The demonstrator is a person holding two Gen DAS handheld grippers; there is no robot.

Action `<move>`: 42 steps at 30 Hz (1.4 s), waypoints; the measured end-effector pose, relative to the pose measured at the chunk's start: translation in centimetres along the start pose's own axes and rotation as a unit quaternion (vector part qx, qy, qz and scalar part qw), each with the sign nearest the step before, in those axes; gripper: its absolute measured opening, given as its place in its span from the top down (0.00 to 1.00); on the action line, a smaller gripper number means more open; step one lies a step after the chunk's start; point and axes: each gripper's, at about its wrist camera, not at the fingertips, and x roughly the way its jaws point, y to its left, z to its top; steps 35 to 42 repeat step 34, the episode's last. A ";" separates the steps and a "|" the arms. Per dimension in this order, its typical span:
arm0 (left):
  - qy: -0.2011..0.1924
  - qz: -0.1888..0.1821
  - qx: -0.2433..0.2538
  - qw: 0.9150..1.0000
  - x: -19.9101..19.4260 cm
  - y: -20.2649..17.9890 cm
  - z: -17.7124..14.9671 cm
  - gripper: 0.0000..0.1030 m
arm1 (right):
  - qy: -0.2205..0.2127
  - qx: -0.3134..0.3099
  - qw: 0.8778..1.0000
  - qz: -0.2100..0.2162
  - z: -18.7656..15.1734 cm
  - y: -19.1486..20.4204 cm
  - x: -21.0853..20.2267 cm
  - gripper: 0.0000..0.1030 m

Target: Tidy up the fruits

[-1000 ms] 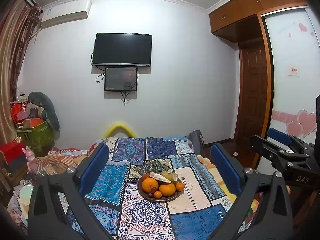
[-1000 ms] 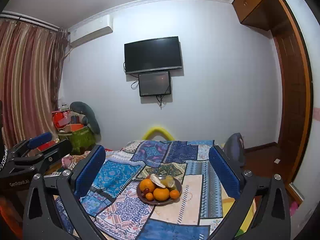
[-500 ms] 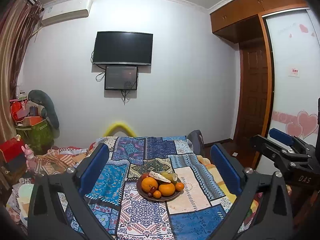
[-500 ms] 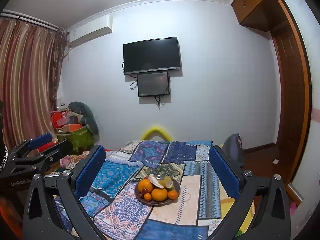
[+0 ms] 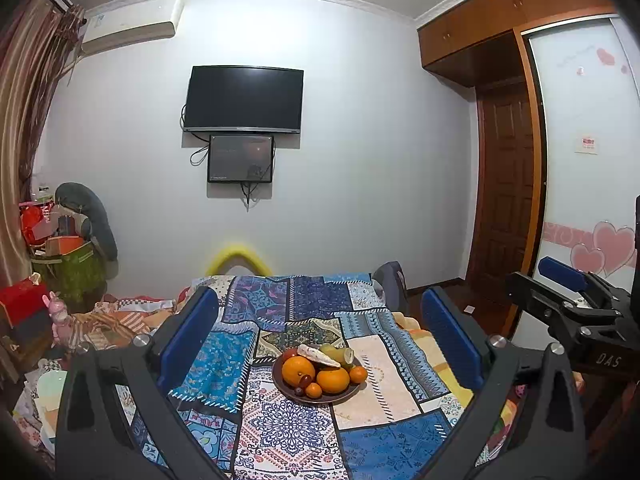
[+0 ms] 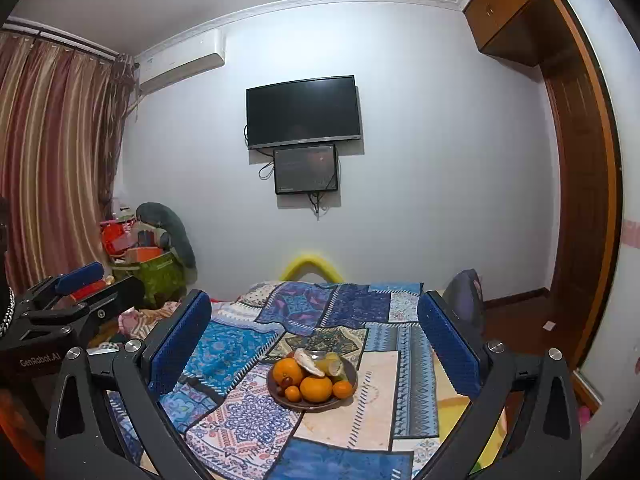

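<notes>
A dark plate (image 5: pixel 286 389) of fruit sits on a patchwork quilt: big oranges (image 5: pixel 298 369), small tangerines, dark red fruits, a white peel piece and a green-yellow fruit (image 5: pixel 340 354). It also shows in the right wrist view (image 6: pixel 352 368). My left gripper (image 5: pixel 320 334) is open and empty, held above and short of the plate. My right gripper (image 6: pixel 314 334) is open and empty, likewise short of the plate. Each gripper shows at the edge of the other's view.
The quilt (image 5: pixel 288 432) covers a bed. Clutter and boxes (image 5: pixel 60 248) stand at the left, a wooden door (image 5: pixel 504 200) at the right, a TV (image 5: pixel 244 98) on the far wall. A yellow arch (image 5: pixel 238 256) rises behind the bed.
Both views have shifted only slightly; the plate sits a touch lower in the right wrist view. Both grippers stay open and empty.
</notes>
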 end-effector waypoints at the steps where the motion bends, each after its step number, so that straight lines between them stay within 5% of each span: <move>1: 0.000 0.000 0.000 1.000 -0.1 0.0 0.0 0.00 | 0.000 0.000 1.000 0.000 0.0 0.0 0.0 0.00; 42: 0.009 -0.020 0.005 1.000 0.4 -0.7 0.0 0.00 | -0.005 -0.004 1.000 -0.004 -0.1 0.3 -0.3 0.00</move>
